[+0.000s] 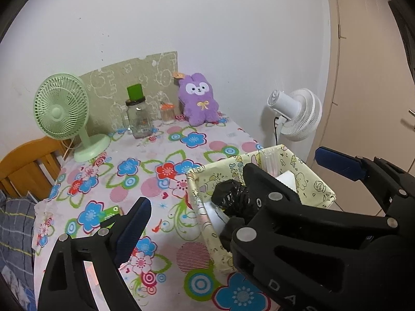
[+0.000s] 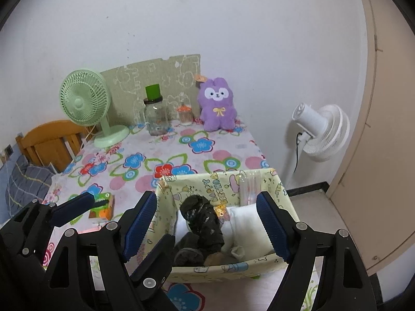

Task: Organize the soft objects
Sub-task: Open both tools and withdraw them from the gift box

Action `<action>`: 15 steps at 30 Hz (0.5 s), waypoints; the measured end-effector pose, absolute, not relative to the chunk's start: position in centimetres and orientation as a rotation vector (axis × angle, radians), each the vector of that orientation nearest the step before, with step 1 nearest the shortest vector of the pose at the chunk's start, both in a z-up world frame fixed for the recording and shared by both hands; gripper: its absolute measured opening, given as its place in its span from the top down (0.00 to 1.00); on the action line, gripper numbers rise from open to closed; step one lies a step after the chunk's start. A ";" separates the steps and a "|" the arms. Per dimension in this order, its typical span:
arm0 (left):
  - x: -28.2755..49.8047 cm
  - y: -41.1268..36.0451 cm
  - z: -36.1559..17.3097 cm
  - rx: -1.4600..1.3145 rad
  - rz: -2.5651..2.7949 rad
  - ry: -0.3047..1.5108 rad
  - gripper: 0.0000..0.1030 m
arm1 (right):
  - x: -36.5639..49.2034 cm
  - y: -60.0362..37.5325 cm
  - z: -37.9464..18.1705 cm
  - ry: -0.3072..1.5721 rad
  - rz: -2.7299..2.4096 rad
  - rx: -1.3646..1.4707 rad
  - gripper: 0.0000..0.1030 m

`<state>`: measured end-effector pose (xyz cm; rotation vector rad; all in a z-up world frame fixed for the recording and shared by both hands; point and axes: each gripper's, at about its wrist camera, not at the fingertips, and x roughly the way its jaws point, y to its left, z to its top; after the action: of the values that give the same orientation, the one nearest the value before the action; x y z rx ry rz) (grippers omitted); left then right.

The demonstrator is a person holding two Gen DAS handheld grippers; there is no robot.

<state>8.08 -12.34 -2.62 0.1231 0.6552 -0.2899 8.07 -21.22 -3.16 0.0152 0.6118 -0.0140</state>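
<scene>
While both grippers, left [image 1: 233,178] and right [image 2: 207,223], gape empty, the yellow basket [image 2: 259,265] holds a black bundle [image 2: 205,220] and white cloth [image 2: 249,220]. It sits on a floral tablecloth [image 2: 155,153] by a white wall [image 2: 207,26].

Tablecloth [image 2: 135,145]: pale pink ground w/ blue, red, pink flowers, green outlines, striped pink discs.
Plush rabbit [image 2: 218,105]: purple, white eye patches, yellow bow on chest.
Desk fan [image 2: 84,102]: mint green, grille + base alike.
Wall fan [image 2: 321,131]: white, black cord.
Jar [image 2: 155,119]: clear glass, dark lid, green cap on top.
Small pot [image 2: 185,115] beside jar: orange lid.
Board [image 2: 160,77] behind jar: dull olive w/ white cartoon outlines.
Basket [image 2: 282,199]: pale yellow lining, pastel cartoon print, lettering partly legible.
In basket: glossy black bundle [image 2: 205,220]; white rolls [image 2: 249,220].
Small carton [image 2: 102,206]: green top, orange side.
Gripper pads [image 2: 272,228]: dark blue on black frames.
Chair [image 2: 49,140]: orange-brown wood.
Bedding [image 2: 28,181]: grey-blue check.
</scene>
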 end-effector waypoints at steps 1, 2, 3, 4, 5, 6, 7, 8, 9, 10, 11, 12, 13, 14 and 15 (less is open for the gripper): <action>8.0 -12.1 -2.5 0.124 -0.289 0.651 0.08 | 8.0 -21.0 -3.0 0.608 -0.017 0.012 0.19; 7.9 -11.9 -2.3 0.125 -0.288 0.647 0.08 | 7.8 -20.8 -2.9 0.601 -0.019 0.009 0.18; 7.8 -11.6 -2.2 0.126 -0.286 0.643 0.07 | 7.7 -20.6 -2.7 0.597 -0.021 0.007 0.18; 7.7 -11.4 -2.1 0.126 -0.285 0.641 0.07 | 7.5 -20.3 -2.5 0.594 -0.026 0.004 0.17; 7.6 -11.2 -2.0 0.126 -0.283 0.639 0.07 | 7.4 -20.1 -2.4 0.593 -0.031 0.003 0.16; 7.4 -11.0 -1.9 0.128 -0.282 0.635 0.07 | 7.4 -19.9 -2.3 0.593 -0.036 0.004 0.16; 7.4 -10.8 -1.8 0.129 -0.281 0.632 0.07 | 7.3 -19.6 -2.2 0.595 -0.042 0.004 0.15; 7.3 -10.5 -1.7 0.128 -0.280 0.630 0.07 | 7.3 -19.4 -2.1 0.598 -0.046 0.003 0.15; 7.2 -10.2 -1.7 0.125 -0.278 0.629 0.07 | 7.2 -19.2 -2.1 0.599 -0.047 0.002 0.15; 7.1 -10.0 -1.6 0.121 -0.278 0.627 0.07 | 7.1 -18.8 -1.9 0.597 -0.046 -0.002 0.15; 7.0 -9.7 -1.6 0.117 -0.279 0.626 0.07 | 7.0 -18.6 -1.8 0.593 -0.047 -0.005 0.15; 6.9 -9.4 -1.5 0.113 -0.279 0.623 0.07 | 6.9 -18.3 -1.8 0.588 -0.048 -0.009 0.15; 6.8 -9.1 -1.5 0.109 -0.278 0.623 0.07 | 6.9 -17.8 -1.7 0.584 -0.048 -0.013 0.15; 6.8 -8.8 -1.5 0.107 -0.276 0.622 0.07 | 6.9 -17.6 -1.6 0.582 -0.048 -0.016 0.15; 6.8 -8.5 -1.4 0.105 -0.272 0.619 0.07 | 6.8 -17.3 -1.6 0.579 -0.048 -0.017 0.14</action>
<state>6.76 -8.49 -1.44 0.1049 0.6189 -0.2724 6.79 -17.30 -1.56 -0.0169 0.5790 -0.0484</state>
